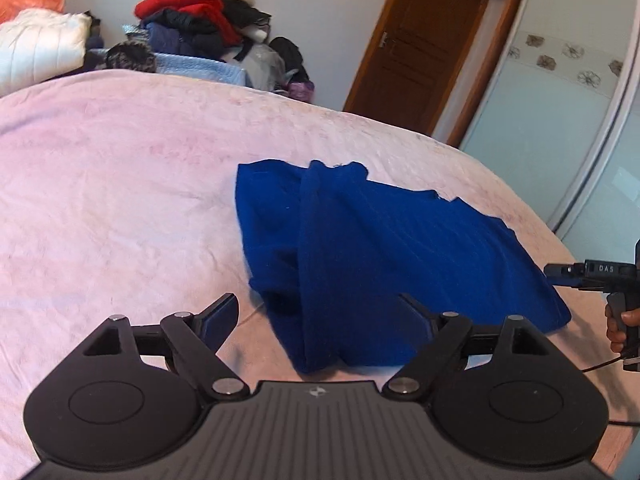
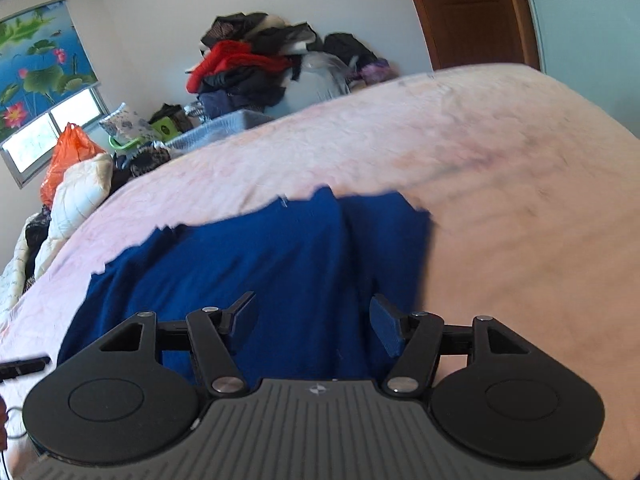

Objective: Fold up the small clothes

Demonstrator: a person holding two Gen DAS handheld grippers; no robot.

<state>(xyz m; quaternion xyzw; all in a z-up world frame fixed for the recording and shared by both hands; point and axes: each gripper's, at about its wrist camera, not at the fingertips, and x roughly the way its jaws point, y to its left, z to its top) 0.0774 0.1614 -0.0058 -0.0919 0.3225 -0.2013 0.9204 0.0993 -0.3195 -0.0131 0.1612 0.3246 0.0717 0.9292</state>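
Hovering over blue garment (image 1: pixel 384 248): left claw (image 1: pixel 320 316), right claw (image 2: pixel 313 322), jaws apart.

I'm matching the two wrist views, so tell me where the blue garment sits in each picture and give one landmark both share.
Left wrist: the blue garment lies centre-right on the pink bedspread, just beyond the open left gripper.
Right wrist: the garment fills the lower centre-left, under the open right gripper.
Shared landmark: the clothes pile with a red item against the far wall.
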